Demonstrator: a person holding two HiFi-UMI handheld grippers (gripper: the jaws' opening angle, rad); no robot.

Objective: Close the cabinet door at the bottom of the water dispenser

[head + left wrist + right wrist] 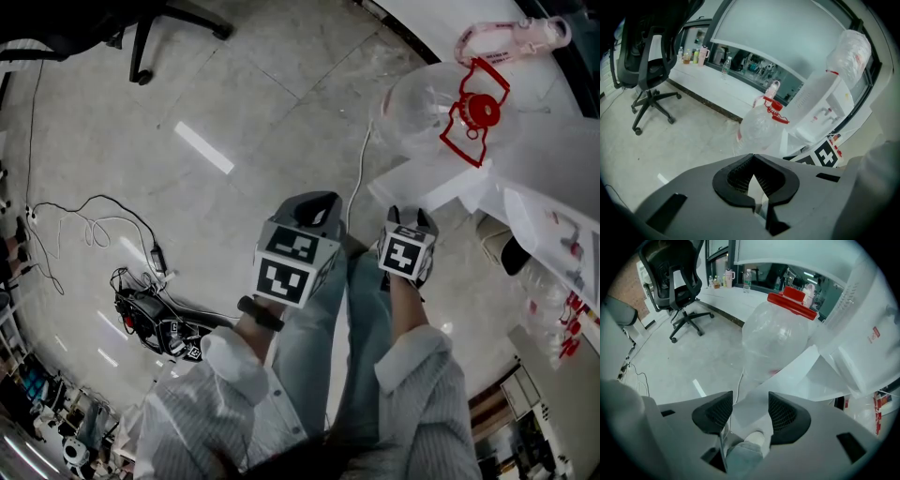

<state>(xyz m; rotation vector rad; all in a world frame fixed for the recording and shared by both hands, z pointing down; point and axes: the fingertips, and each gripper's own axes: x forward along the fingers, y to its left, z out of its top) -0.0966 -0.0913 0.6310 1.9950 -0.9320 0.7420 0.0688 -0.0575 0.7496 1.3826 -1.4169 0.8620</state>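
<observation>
The cabinet door [787,376] hangs open at lower centre of the right gripper view, swung out from the water dispenser [862,324]. The right gripper [750,403] is spread, framing the door's edge, probably to push it shut. The left gripper [752,177], pressed together and empty, waits aside.

My head view looks steeply down on the floor [234,84] from high up, with the water jug [427,108] at 1 o'clock. Both gripper views sit low and face that jug close up. They share the water dispenser [818,98] at 2 o'clock and the office chair [644,56] at 10.
</observation>
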